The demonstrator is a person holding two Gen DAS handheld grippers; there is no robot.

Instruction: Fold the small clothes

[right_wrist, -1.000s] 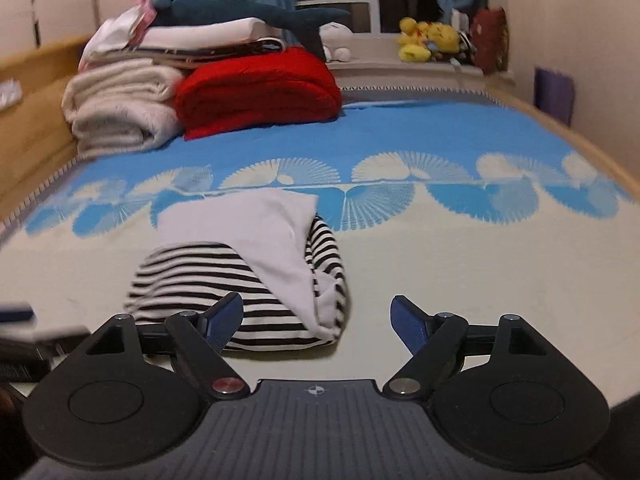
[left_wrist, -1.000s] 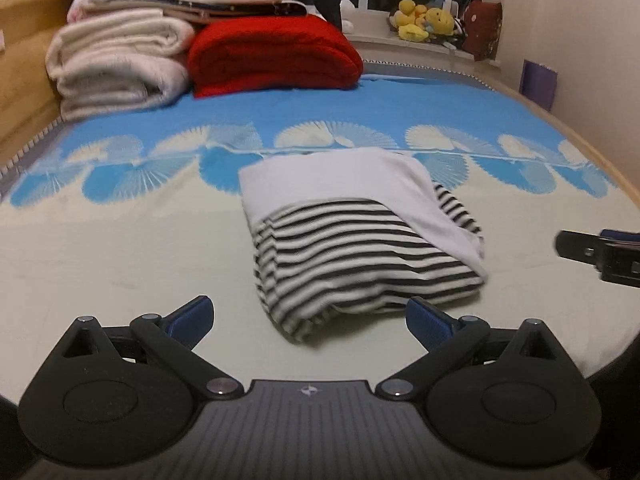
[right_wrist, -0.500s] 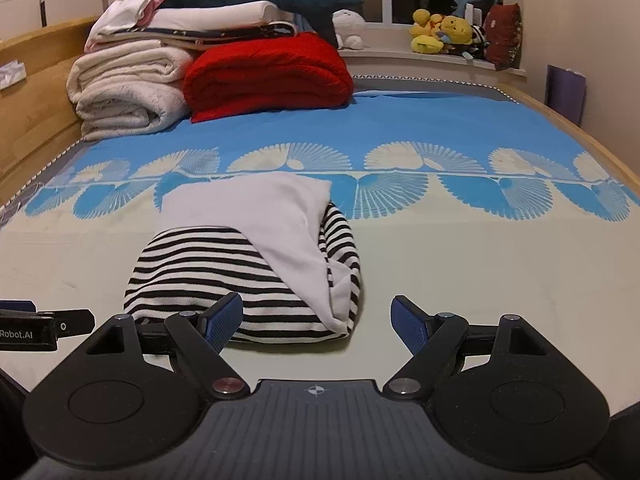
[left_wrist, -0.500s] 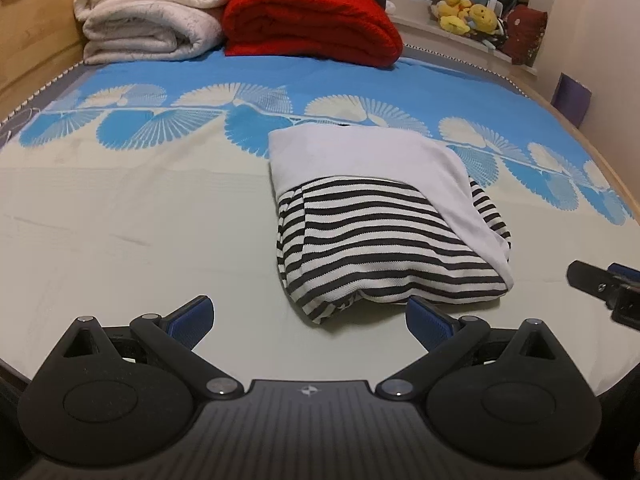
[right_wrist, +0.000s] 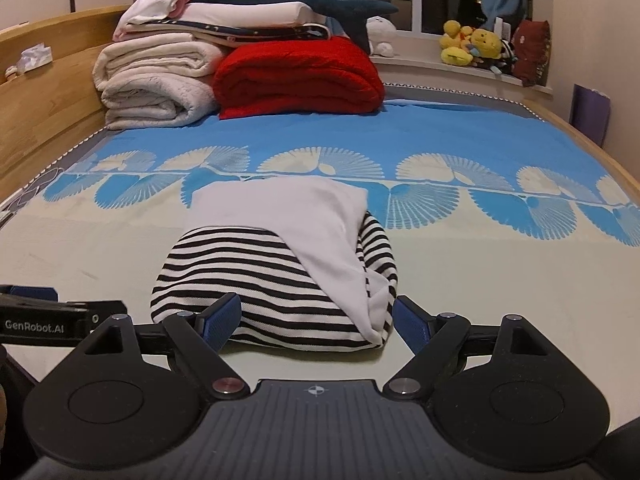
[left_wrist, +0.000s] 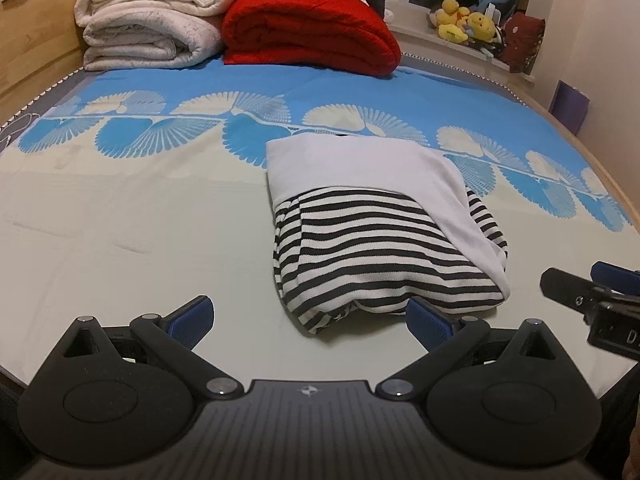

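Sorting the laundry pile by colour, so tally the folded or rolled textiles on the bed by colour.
Black-and-white striped garment with its white part: 1
Red blanket: 1
Cream blankets: 2
White folded bedding on the stack: 1
Total: 5; thin layers under the bedding are unclear.

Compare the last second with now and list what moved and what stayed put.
Both tongs, left and right, have come forward and lower toward the near edge of the folded striped garment, which now fills more of both views. Neither has taken hold: both stay open and empty. The garment and its white layer lie as before on the bed sheet.
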